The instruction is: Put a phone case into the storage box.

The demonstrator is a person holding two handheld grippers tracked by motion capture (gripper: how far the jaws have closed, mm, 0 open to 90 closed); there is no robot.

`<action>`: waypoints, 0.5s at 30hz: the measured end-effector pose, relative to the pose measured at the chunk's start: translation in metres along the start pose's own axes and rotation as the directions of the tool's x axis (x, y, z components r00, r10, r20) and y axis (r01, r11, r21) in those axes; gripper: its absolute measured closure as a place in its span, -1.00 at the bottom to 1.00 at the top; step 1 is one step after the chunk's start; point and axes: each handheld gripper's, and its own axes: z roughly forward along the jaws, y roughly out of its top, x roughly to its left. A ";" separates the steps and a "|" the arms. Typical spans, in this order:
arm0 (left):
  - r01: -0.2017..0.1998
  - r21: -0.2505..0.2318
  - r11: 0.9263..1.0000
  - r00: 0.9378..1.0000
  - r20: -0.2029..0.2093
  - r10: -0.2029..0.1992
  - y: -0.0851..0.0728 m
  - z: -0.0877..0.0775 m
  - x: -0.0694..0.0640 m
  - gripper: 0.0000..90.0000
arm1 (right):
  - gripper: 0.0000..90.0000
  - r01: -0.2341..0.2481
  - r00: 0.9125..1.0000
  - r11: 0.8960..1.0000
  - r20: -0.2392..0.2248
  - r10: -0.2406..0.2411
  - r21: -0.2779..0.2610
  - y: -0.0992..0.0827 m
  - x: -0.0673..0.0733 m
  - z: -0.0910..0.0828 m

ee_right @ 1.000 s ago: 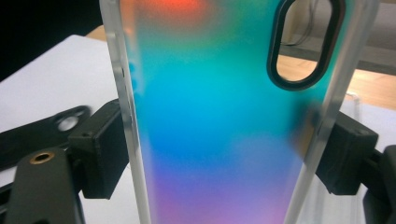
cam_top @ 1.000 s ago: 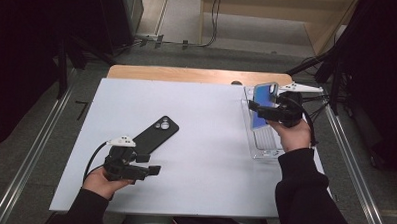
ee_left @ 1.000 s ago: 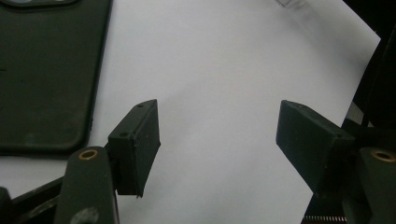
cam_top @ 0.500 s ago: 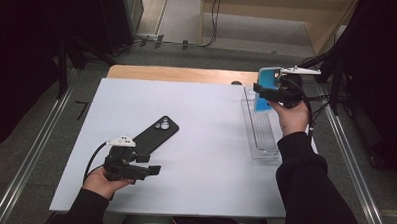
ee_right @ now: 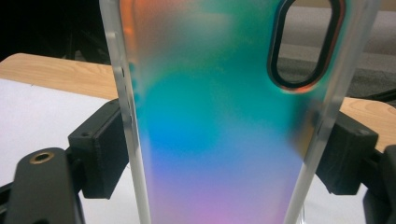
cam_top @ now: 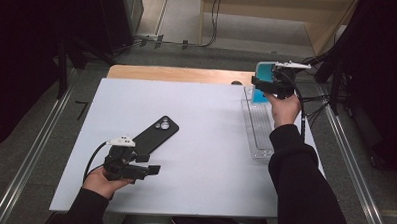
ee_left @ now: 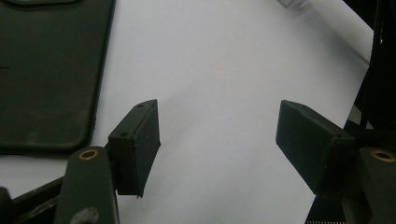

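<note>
While right hand-held gripper (ee_right: pixel 219 154) clamps iridescent phone case (ee_right: pixel 219 116) by its edges | light, springy, slick | left hand-held gripper (ee_left: pixel 217 140) gapes empty.

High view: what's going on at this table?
A person works two handheld grippers. The right gripper is shut on an iridescent translucent phone case, held up over the far end of a clear plastic tray. The left gripper rests open near the table's front edge, beside a black phone lying flat on the white tabletop.
</note>
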 end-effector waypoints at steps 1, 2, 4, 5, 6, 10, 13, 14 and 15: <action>0.000 0.002 1.000 1.000 0.000 0.000 0.000 0.000 0.000 -0.32 | -0.66 -0.003 1.000 1.000 0.003 0.003 -0.004 -0.001 -0.001 0.003; 0.003 0.003 1.000 1.000 0.003 -0.003 0.000 0.000 0.000 -0.32 | -0.66 -0.003 1.000 1.000 0.007 0.003 -0.001 -0.002 -0.002 0.006; 0.002 0.003 1.000 1.000 0.000 -0.002 0.000 0.000 0.000 -0.32 | -0.66 -0.011 1.000 1.000 0.011 0.011 0.002 -0.003 -0.005 0.013; 0.001 0.001 1.000 1.000 0.001 -0.001 0.000 0.000 0.000 -0.32 | -0.66 -0.010 1.000 1.000 0.020 0.010 0.005 -0.004 -0.006 0.016; 0.000 -0.001 1.000 1.000 0.002 0.000 0.000 0.000 0.000 -0.32 | -0.66 -0.010 1.000 1.000 0.026 0.010 0.010 -0.004 -0.006 0.019; -0.005 0.006 1.000 1.000 0.002 0.005 0.000 0.001 0.000 -0.32 | -0.66 -0.018 0.999 1.000 0.041 0.017 0.023 -0.008 -0.009 0.031; -0.004 0.005 1.000 1.000 0.004 0.004 0.000 0.001 0.000 -0.32 | -0.66 -0.023 0.999 0.999 0.047 0.021 0.037 -0.012 -0.010 0.040; -0.003 0.004 1.000 1.000 0.004 0.003 0.000 0.001 0.000 -0.31 | -0.66 -0.025 0.999 0.999 0.045 0.024 0.041 -0.013 -0.010 0.042; -0.002 0.003 1.000 1.000 0.006 0.002 0.000 0.001 0.000 -0.32 | -0.66 -0.027 0.999 0.999 0.041 0.025 0.041 -0.014 -0.009 0.044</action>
